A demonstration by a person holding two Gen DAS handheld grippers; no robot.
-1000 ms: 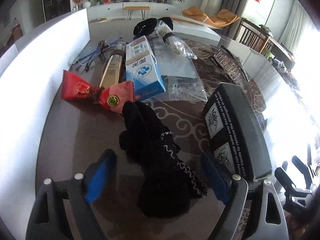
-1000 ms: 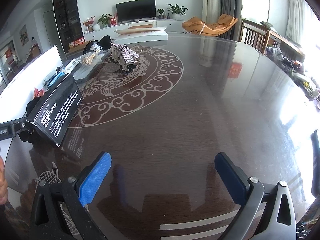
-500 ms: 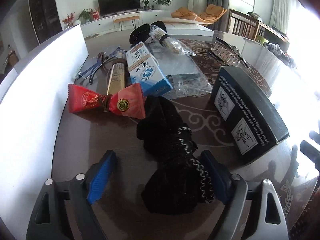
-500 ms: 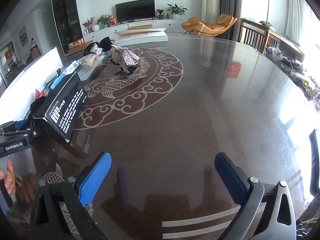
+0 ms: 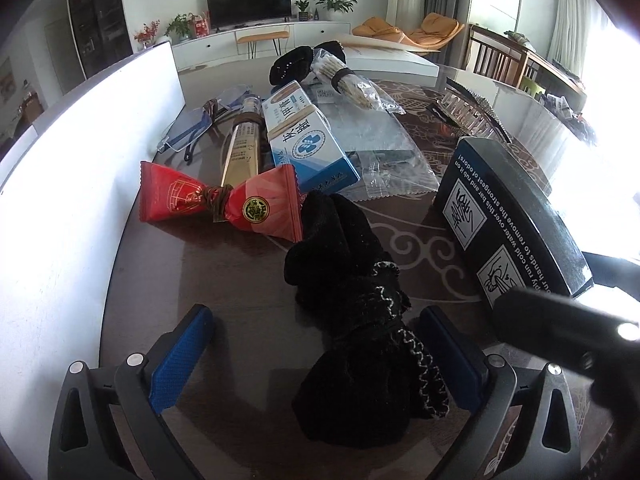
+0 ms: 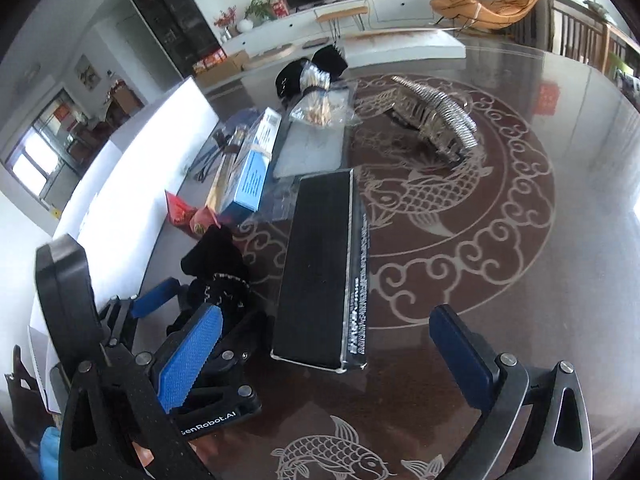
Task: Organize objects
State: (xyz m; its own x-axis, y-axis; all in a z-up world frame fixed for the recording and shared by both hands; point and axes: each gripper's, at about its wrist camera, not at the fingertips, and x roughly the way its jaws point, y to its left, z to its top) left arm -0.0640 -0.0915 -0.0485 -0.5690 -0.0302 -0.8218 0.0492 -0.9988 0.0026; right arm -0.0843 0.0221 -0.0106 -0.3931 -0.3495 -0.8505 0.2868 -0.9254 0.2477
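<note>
left gripper (image 5: 316, 356) opening around the black glove (image 5: 352, 320), untouched; right gripper (image 6: 332, 356) wide over bare table (image 6: 520, 280) beside the black box (image 6: 320, 268).

The left tool (image 5: 316, 356) points steeply down toward the surface (image 5: 240, 280), its jaws opening and standing wide. Its blue pads (image 5: 180, 360) sit either side of a black glove (image 5: 360, 320); the left one stands clear of the fabric, while the right one is just beside it and contact cannot be judged. In the right wrist view the left tool (image 6: 176, 320) shows low on the left side, close to the right tool. The right tool (image 6: 328, 356) also tilts down, jaws spread wide, its blue pads (image 6: 188, 356) gripping nothing.
</note>
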